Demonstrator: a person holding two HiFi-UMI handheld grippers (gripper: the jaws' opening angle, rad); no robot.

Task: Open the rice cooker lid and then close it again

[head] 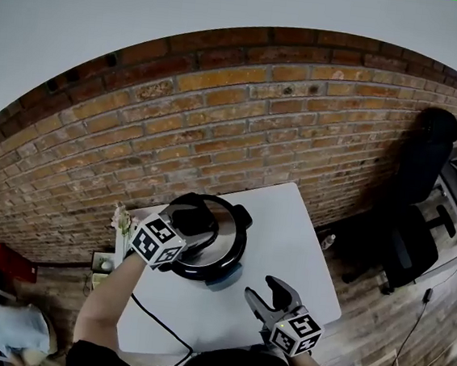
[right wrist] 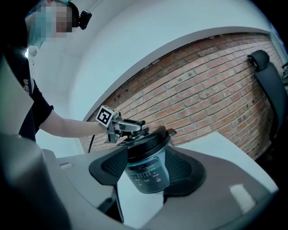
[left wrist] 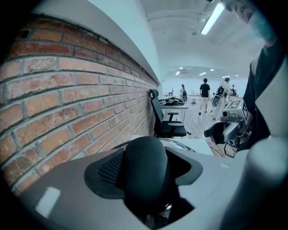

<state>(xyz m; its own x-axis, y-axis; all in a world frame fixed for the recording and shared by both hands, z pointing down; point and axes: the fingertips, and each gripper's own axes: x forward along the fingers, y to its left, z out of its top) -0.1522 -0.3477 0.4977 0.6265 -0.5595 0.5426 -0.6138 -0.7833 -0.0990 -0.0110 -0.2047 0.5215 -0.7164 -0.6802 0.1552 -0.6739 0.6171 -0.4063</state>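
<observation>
The rice cooker [head: 219,260] stands on the white table [head: 293,225] by the brick wall [head: 244,115], with its lid [right wrist: 145,142] on top. My left hand-held gripper [head: 197,224] is clamped on the lid handle [left wrist: 145,173]. My right hand-held gripper [head: 266,292] hangs with jaws apart, empty and well clear. Nothing steadies the body, so I judge a sticking lid could drag the cooker, or the rounded handle could slip free.

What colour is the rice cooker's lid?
The lid is black, seen best in the head view.
</observation>
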